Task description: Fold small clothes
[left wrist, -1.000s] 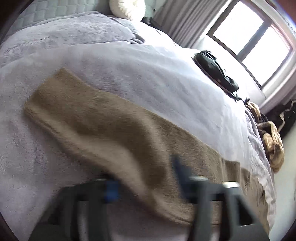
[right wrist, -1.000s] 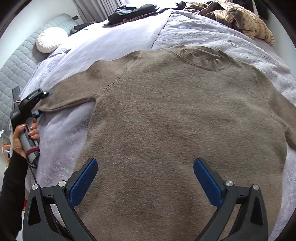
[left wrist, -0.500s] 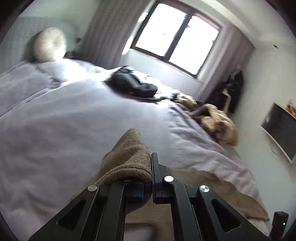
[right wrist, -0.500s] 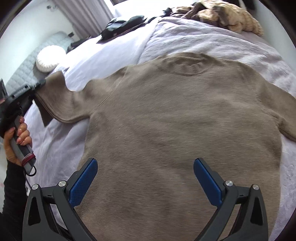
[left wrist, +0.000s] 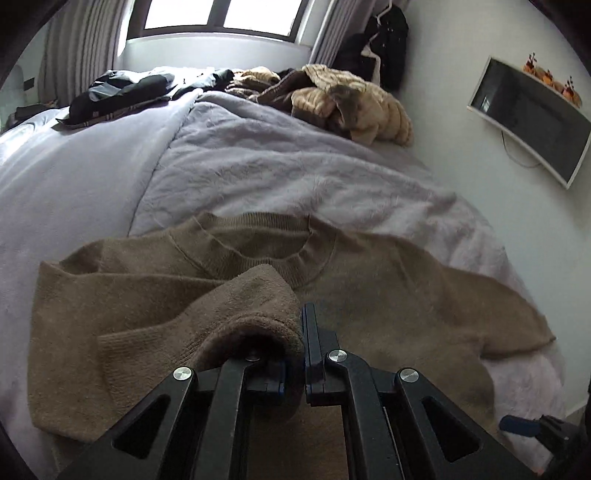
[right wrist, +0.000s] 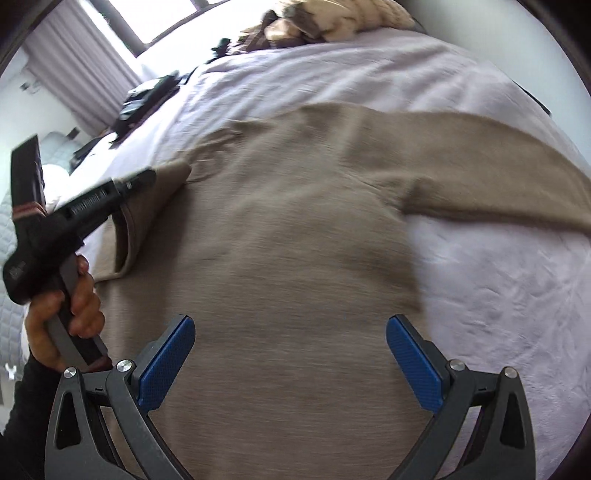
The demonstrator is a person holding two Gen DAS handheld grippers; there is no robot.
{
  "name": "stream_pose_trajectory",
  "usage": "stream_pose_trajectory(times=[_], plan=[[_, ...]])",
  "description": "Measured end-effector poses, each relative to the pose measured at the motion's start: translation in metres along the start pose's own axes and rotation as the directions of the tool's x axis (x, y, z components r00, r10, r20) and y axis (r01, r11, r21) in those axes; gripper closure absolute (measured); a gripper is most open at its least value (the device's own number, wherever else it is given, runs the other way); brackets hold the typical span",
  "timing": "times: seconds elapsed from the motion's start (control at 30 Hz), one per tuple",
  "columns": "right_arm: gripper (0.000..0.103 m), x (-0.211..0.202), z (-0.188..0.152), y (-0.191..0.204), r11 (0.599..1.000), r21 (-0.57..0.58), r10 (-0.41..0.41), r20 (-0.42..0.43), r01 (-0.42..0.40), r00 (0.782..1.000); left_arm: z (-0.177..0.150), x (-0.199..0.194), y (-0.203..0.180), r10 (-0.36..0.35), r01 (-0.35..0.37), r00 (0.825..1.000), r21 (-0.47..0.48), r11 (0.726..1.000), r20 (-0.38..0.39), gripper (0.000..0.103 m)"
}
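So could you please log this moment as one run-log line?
left gripper: shut on sweater sleeve | right gripper: open above sweater | bed: sleeve folding inward

Daylight enters through the window (left wrist: pixel 218 16), whose panes are blown out to plain white in both views, and it falls softly across the pale bedspread (left wrist: pixel 258 162), leaving only faint shadows in the folds. The left wrist view is fairly sharp, though dim low down, with dark vignetting in its corners. The right wrist view is smeared by motion blur across the brown sweater (right wrist: pixel 295 240), and both fisheye pictures bend straight lines near the edges.
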State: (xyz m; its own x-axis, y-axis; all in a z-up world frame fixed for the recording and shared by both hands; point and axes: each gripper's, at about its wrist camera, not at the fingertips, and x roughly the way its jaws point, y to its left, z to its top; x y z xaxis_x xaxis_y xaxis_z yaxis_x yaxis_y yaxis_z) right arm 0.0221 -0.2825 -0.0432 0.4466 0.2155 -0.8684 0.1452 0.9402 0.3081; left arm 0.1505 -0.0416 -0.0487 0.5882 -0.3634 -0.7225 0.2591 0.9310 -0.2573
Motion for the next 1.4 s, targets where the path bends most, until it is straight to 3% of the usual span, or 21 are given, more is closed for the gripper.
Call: stream_pose_trajectory(times=[0.03,0.1,0.13,0.27,0.37,0.5,0.63,0.67,0.73,0.77,0.8,0.87,0.97,1.03,1.1,1.13,1.2,1.27,1.33,1.37,1.4], plan=[[0.0,0.002,0.001,-0.004,1.0,0.004,-0.006,-0.004,0.006,1.0,-0.004,0.005,0.001,0.013,-0.012,0.999,0.011,1.0,-0.03,0.091],[0.0,0.006,0.004,-0.008,1.0,-0.002,-0.02,-0.009,0.02,1.0,-0.009,0.001,0.004,0.035,-0.035,0.998,0.012,0.999,-0.045,0.033],[0.0,0.008,0.008,-0.007,1.0,-0.013,-0.024,-0.008,0.024,1.0,-0.011,-0.014,0.009,0.05,-0.05,0.999,0.004,0.999,-0.003,0.025],[0.0,0.013,0.024,0.028,0.988,-0.148,-0.038,0.017,0.04,0.999,-0.006,-0.067,0.038,0.05,-0.051,0.994,0.008,0.999,0.096,0.023],[0.0,0.018,0.034,0.081,0.937,-0.341,-0.053,0.082,0.078,0.995,0.003,-0.091,0.077,0.118,-0.115,0.983,-0.033,0.993,0.138,0.023],[0.0,0.041,0.033,0.169,0.744,-0.636,-0.085,0.216,0.206,0.973,0.009,-0.086,0.153,0.228,-0.219,0.973,-0.163,0.962,0.04,0.023],[0.0,0.089,0.021,0.226,0.51,-0.795,-0.143,0.299,0.329,0.943,0.002,-0.053,0.205,0.193,-0.219,0.974,-0.294,0.93,-0.117,0.023],[0.003,0.098,0.018,0.233,0.469,-0.811,-0.158,0.314,0.351,0.936,0.0,-0.047,0.21,0.183,-0.217,0.974,-0.313,0.925,-0.134,0.023],[0.028,0.115,0.019,0.241,0.402,-0.828,-0.19,0.344,0.392,0.92,-0.006,-0.036,0.217,0.157,-0.201,0.975,-0.339,0.919,-0.155,0.023],[0.072,0.116,0.024,0.24,0.415,-0.827,-0.191,0.328,0.379,0.925,-0.008,-0.033,0.219,0.154,-0.2,0.976,-0.342,0.918,-0.156,0.023],[0.099,0.114,0.035,0.233,0.483,-0.807,-0.182,0.287,0.34,0.94,-0.008,-0.031,0.219,0.155,-0.2,0.976,-0.339,0.919,-0.155,0.023],[0.099,0.097,0.066,0.2,0.706,-0.667,-0.107,0.233,0.238,0.967,-0.008,-0.028,0.217,0.158,-0.2,0.976,-0.321,0.925,-0.153,0.023],[0.099,0.084,0.107,0.115,0.955,-0.294,0.009,0.157,0.038,0.988,-0.004,-0.021,0.216,0.156,-0.198,0.975,-0.297,0.934,-0.159,0.023],[0.09,0.086,0.118,0.072,0.993,-0.112,0.048,0.116,-0.034,0.992,0.0,-0.017,0.215,0.154,-0.197,0.974,-0.288,0.937,-0.164,0.023],[0.088,0.08,0.111,0.066,0.983,-0.171,0.08,0.109,-0.06,0.991,0.002,-0.014,0.215,0.153,-0.195,0.974,-0.279,0.94,-0.165,0.023],[0.082,0.074,0.102,0.079,0.958,-0.284,0.07,0.125,-0.032,0.99,0.003,-0.012,0.213,0.154,-0.194,0.975,-0.271,0.943,-0.163,0.023],[0.02,0.064,0.073,0.125,0.83,-0.557,0.068,0.164,0.036,0.984,0.004,-0.008,0.211,0.163,-0.203,0.973,-0.263,0.943,-0.165,0.023],[0.015,0.064,0.046,0.164,0.685,-0.721,0.076,0.208,0.101,0.975,0.005,-0.006,0.208,0.176,-0.215,0.97,-0.257,0.942,-0.167,0.023],[0.015,0.079,0.026,0.196,0.539,-0.817,0.009,0.25,0.205,0.968,0.006,-0.006,0.207,0.178,-0.218,0.969,-0.258,0.941,-0.169,0.023],[0.018,0.09,0.021,0.205,0.486,-0.84,-0.019,0.267,0.243,0.963,0.006,-0.006,0.207,0.176,-0.217,0.969,-0.26,0.941,-0.171,0.023],[0.033,0.102,0.018,0.214,0.443,-0.852,-0.055,0.285,0.279,0.957,0.006,-0.005,0.207,0.174,-0.216,0.97,-0.263,0.94,-0.172,0.023]])
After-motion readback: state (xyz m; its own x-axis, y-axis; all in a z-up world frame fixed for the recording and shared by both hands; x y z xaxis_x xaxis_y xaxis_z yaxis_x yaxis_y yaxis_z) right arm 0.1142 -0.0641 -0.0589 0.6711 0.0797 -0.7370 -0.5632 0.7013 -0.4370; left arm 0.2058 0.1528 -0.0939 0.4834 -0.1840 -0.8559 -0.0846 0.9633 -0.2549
